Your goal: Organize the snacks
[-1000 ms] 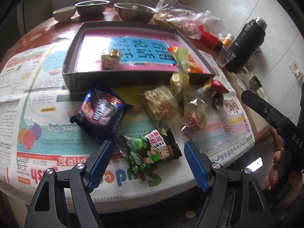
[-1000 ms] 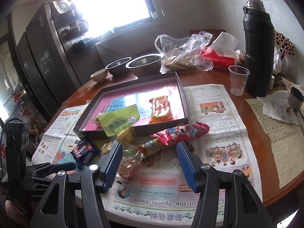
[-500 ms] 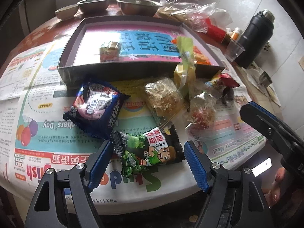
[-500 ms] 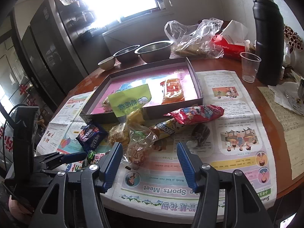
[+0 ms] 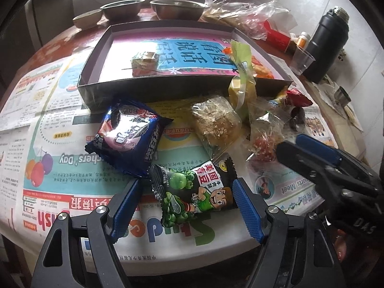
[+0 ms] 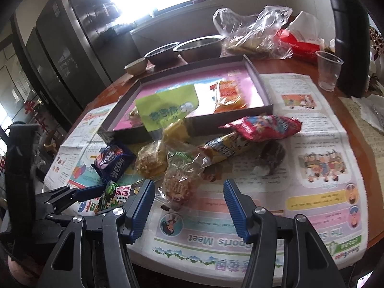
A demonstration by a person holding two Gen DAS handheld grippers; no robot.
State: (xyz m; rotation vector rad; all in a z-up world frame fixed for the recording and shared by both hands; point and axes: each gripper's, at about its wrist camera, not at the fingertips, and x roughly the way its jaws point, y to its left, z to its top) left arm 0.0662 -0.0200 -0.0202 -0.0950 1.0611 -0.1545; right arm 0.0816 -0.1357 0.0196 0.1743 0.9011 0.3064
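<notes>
A shallow box [image 5: 153,88] with a pink and blue floor holds a small wrapped cake [image 5: 144,63] and an orange packet [image 6: 226,93]. Loose snacks lie in front of it on newspaper. My left gripper [image 5: 186,206] is open, its fingers either side of a black green-pea packet [image 5: 195,192]. A blue cookie packet [image 5: 129,134] and a clear-wrapped crumbly cake [image 5: 216,120] lie just beyond. My right gripper [image 6: 189,206] is open, low over the table, with a clear bag of round crackers [image 6: 178,182] just ahead. A red packet [image 6: 264,126] lies further back.
Newspaper [image 6: 312,187] covers the round wooden table. Metal bowls [image 6: 199,48], a plastic bag [image 6: 254,33], a red tissue pack [image 6: 300,45], a plastic cup [image 6: 327,73] and a tall black flask [image 6: 348,38] stand at the back and right. The table edge is close below both grippers.
Both grippers have moved forward and lower toward the loose snacks. The green-pea packet now sits between the left fingers. Both stay open.
</notes>
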